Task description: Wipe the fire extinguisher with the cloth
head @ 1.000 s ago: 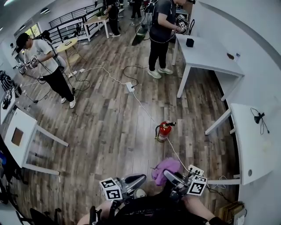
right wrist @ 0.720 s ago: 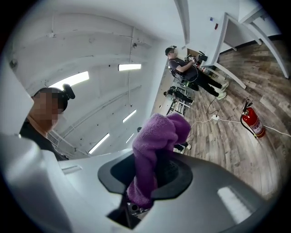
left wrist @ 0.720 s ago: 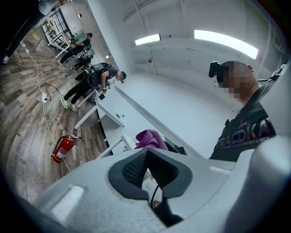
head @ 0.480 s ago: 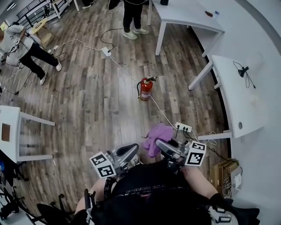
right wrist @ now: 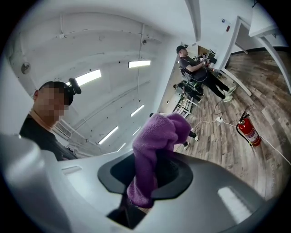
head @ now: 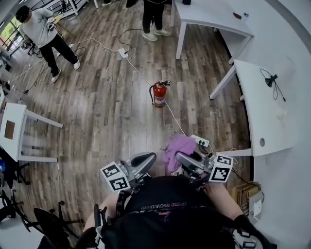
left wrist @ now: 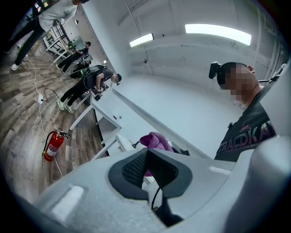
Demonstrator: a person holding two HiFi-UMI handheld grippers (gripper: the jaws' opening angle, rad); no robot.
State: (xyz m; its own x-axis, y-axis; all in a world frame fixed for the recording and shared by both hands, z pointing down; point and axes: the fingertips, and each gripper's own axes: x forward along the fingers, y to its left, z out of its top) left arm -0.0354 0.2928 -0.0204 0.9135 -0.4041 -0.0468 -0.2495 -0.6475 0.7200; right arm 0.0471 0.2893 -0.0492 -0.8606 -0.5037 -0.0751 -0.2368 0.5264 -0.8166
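A red fire extinguisher (head: 159,94) stands upright on the wooden floor, well ahead of both grippers; it also shows small in the left gripper view (left wrist: 53,145) and the right gripper view (right wrist: 248,130). My right gripper (head: 181,157) is shut on a purple cloth (head: 177,147), which bunches above its jaws (right wrist: 157,141). My left gripper (head: 146,159) is held close beside it, jaws shut with nothing between them (left wrist: 144,166). Both are near my body, pointing up and away from the floor.
A white cable (head: 146,80) runs along the floor past the extinguisher to a power strip (head: 200,141). White tables stand at the right (head: 262,112), far right (head: 209,14) and left (head: 14,131). Two people stand at the far end of the room (head: 46,34).
The head view has shifted slightly; the extinguisher now sits a little higher in frame. Both grippers keep their hold and stay close together.
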